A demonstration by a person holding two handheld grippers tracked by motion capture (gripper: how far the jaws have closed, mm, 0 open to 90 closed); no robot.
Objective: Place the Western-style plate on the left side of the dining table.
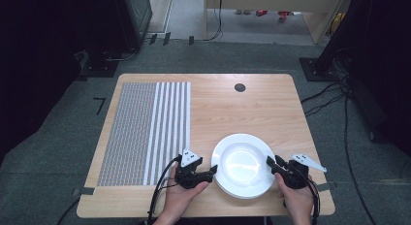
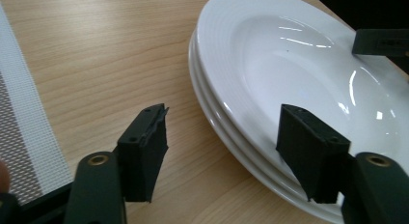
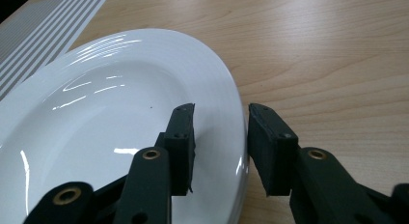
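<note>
Stack of white plates (image 1: 242,164) sits near the front edge of the counter (image 1: 261,104), right of the striped mat (image 1: 145,130). Left tongs (image 1: 209,172) wide, straddling the stack's left rim, not yet closed. Right tongs (image 1: 271,163) narrower, one jaw over the rim, one outside, not yet pinching. Grasp being set up; lift remains, by my reading. Plates glossy, deep-welled, ribbed rim, seemingly three.

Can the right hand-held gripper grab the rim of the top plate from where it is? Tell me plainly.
Probably yes. The right hand-held gripper is open and its jaws already stand either side of the top plate's rim, one over the plate, one outside, with nothing between them.
</note>
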